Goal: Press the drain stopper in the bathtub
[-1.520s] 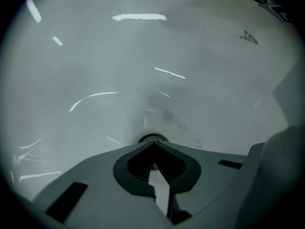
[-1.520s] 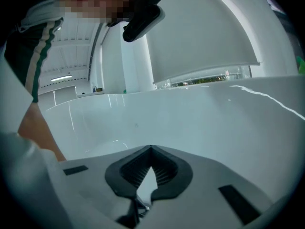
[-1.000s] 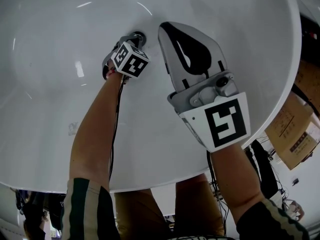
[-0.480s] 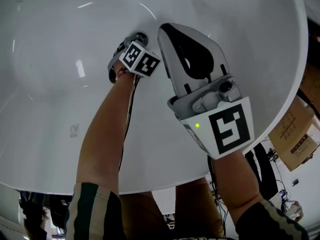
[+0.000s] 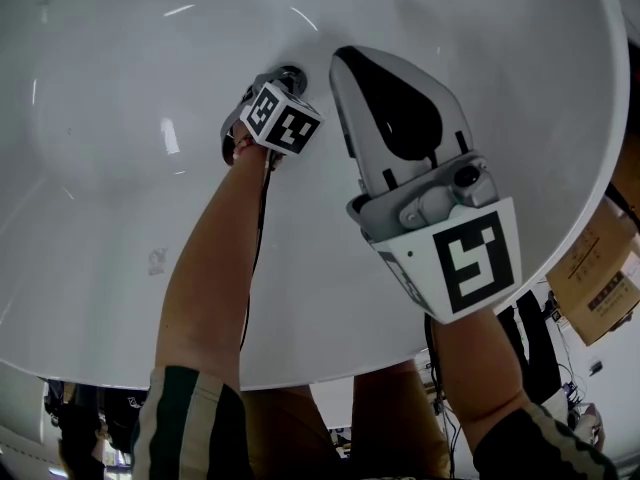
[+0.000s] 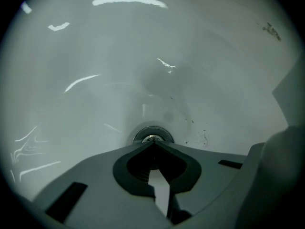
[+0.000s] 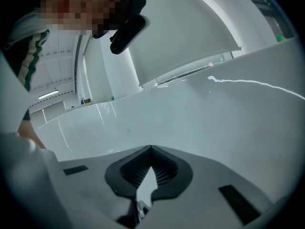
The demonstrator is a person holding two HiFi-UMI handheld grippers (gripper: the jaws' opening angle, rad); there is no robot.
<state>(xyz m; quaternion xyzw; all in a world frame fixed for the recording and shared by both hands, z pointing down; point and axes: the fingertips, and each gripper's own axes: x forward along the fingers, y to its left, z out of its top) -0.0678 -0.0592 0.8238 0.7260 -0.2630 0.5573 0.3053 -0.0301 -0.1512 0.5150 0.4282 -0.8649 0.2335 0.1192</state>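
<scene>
The round metal drain stopper (image 6: 152, 136) sits at the bottom of the white bathtub (image 5: 120, 168). My left gripper (image 6: 153, 143) is shut, and its joined tips rest at the stopper's near edge, seemingly touching it. In the head view the left gripper (image 5: 275, 81) reaches down to the drain stopper (image 5: 291, 72), and its marker cube hides the tips. My right gripper (image 5: 346, 58) hangs shut just right of the drain, above the tub floor, holding nothing. In its own view the right gripper (image 7: 151, 148) points at the bare tub wall (image 7: 214, 113).
The tub rim (image 5: 575, 208) curves round the right side. Cardboard boxes (image 5: 600, 268) and cables lie outside it on the floor. Small dark specks (image 6: 202, 137) mark the tub floor right of the drain. The person's legs stand below the near rim.
The left gripper has shifted slightly right at the drain and its cube has turned. The right gripper has drifted a little right and down in the head view.
</scene>
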